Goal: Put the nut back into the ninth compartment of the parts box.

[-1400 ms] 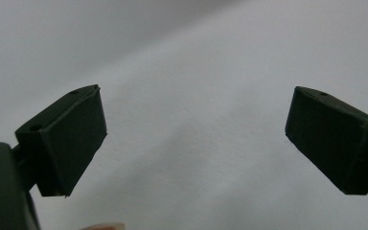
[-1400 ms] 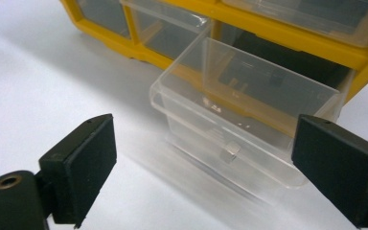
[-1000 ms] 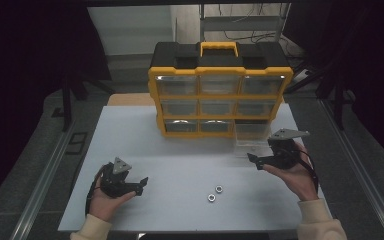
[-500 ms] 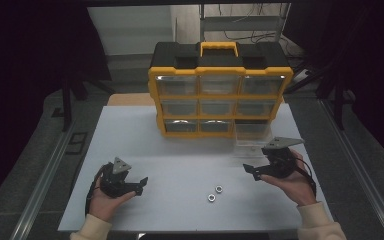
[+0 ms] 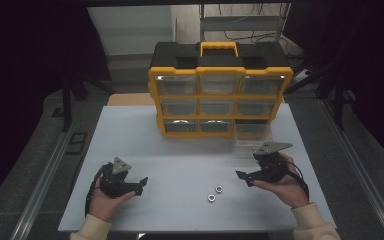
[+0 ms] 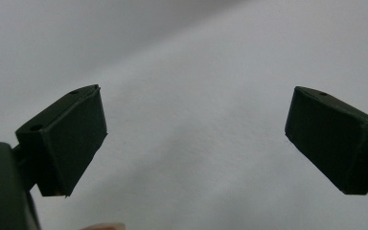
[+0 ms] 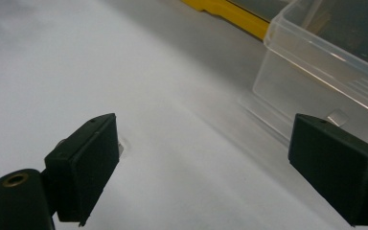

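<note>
Here we work on a white table [image 5: 180, 165] in a dark room; both the left gripper [image 5: 141, 184] and right gripper [image 5: 244, 178] gape wide, empty, near two nuts [image 5: 215, 193].

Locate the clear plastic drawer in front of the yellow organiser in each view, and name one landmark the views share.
High view: the clear drawer sits right of centre, at the bottom-right corner of the organiser.
Right gripper view: upper right, resting on the table.
Left gripper view: bare white table between the open fingers.
Shared landmark: the white table.
</note>
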